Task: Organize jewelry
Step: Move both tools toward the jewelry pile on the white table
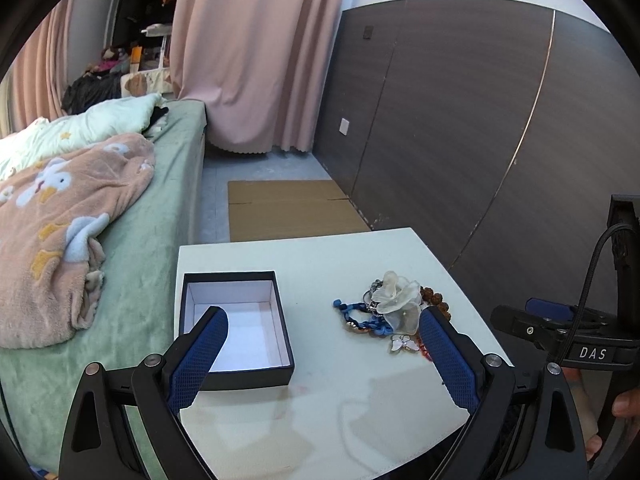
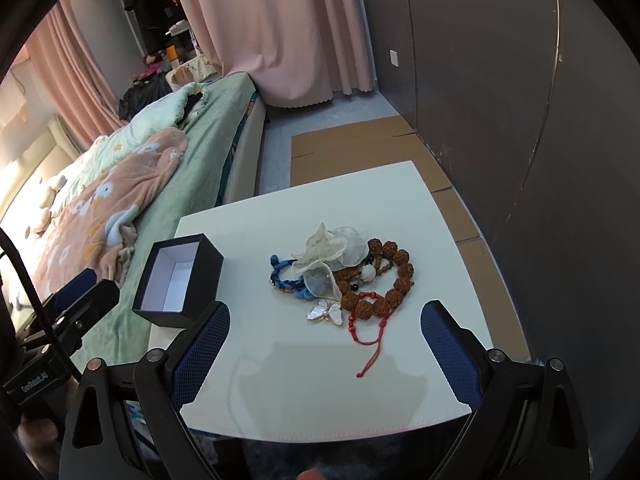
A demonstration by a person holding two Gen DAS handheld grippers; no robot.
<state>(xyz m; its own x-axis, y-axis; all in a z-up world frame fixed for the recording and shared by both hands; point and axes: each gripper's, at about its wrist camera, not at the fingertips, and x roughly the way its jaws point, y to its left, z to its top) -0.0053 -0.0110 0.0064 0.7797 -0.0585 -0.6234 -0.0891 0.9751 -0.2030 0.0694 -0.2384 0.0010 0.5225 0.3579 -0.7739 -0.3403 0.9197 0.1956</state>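
A black box point(image 1: 236, 326) with a white inside stands open and empty on the left of the white table point(image 1: 320, 400); the right wrist view shows the box point(image 2: 176, 280) at the table's left edge. A jewelry pile point(image 2: 344, 276) lies at mid-table: a translucent white flower point(image 2: 332, 252), a blue braided bracelet point(image 2: 284, 276), brown bead bracelet point(image 2: 394, 276), red cord bracelet point(image 2: 370, 336) and a pearly butterfly pendant point(image 2: 326, 314). The left view has the pile point(image 1: 394, 308) beside its right finger. My left gripper point(image 1: 322, 332) hangs open above the table between box and pile. My right gripper point(image 2: 324, 324) is open, just short of the pile.
A bed point(image 1: 132, 248) with a green sheet and a pink fleece blanket point(image 1: 60, 232) adjoins the table's left side. Dark wood wall panels point(image 1: 460, 120) run along the right. Flat cardboard point(image 1: 288, 208) lies on the floor beyond the table, pink curtains point(image 1: 256, 52) behind it.
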